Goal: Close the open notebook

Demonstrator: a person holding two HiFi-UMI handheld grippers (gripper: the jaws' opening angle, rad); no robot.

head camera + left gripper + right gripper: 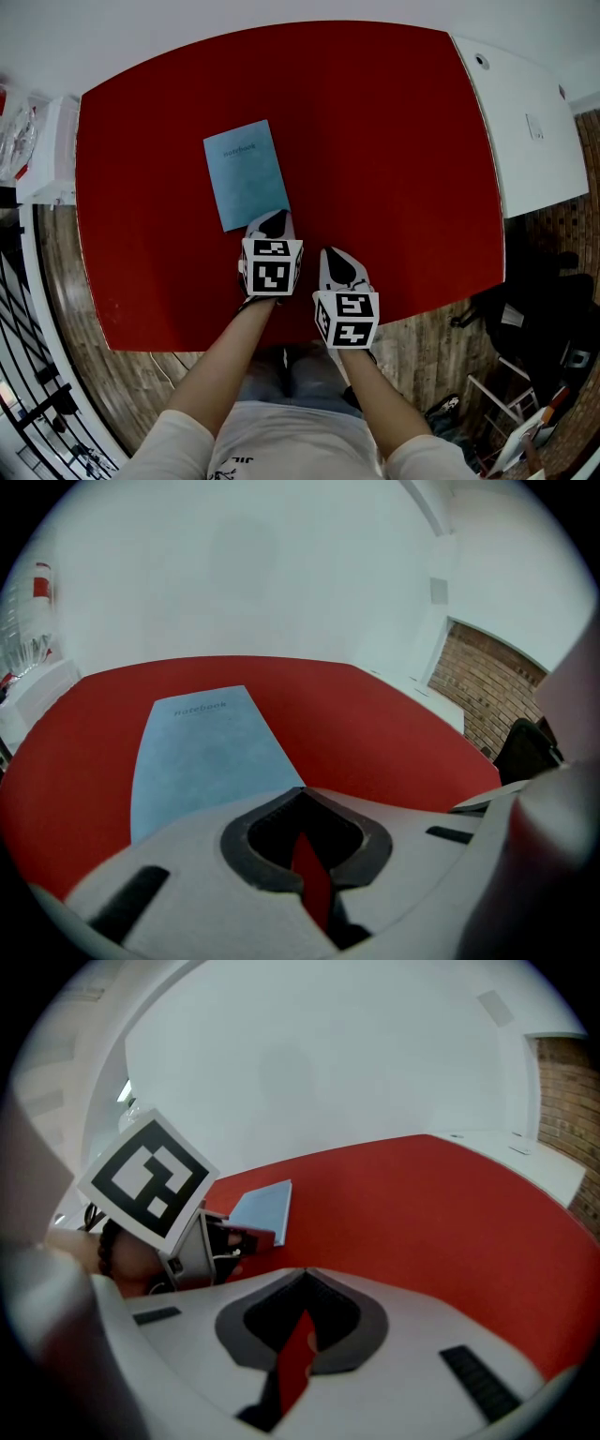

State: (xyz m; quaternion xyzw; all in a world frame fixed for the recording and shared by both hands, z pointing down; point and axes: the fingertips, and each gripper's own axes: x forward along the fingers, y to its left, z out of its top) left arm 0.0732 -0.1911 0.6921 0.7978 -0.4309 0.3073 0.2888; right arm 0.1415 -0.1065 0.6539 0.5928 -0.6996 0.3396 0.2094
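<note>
1. A thin, pale blue, paper-covered notebook (246, 173) is lying flat on a wide dark red tabletop (394, 141). Its cover is facing up and its pages are shut. It is sitting left of the table's middle, well clear of every edge.
2. The white plastic left gripper (272, 223) is pointing down at the notebook's near right corner. Its jaws are clenched together and are gripping nothing. No view is showing whether the tips are touching the cover or hovering just above it.
3. The matching right gripper (339, 267) is hanging just beside the left one, nearer the person and apart from the notebook. Its jaws are likewise pressed together and empty.
4. Judging by the flat cover, the closing is looking finished, so the main risk is undoing it.
5. If the left gripper is pulling away low, its tips could be catching the cover's edge, lifting it open again or dragging the light notebook across the smooth table.
6. If those jaws are parting this close to the corner, one could be snagging the thin cover and creasing it.
</note>
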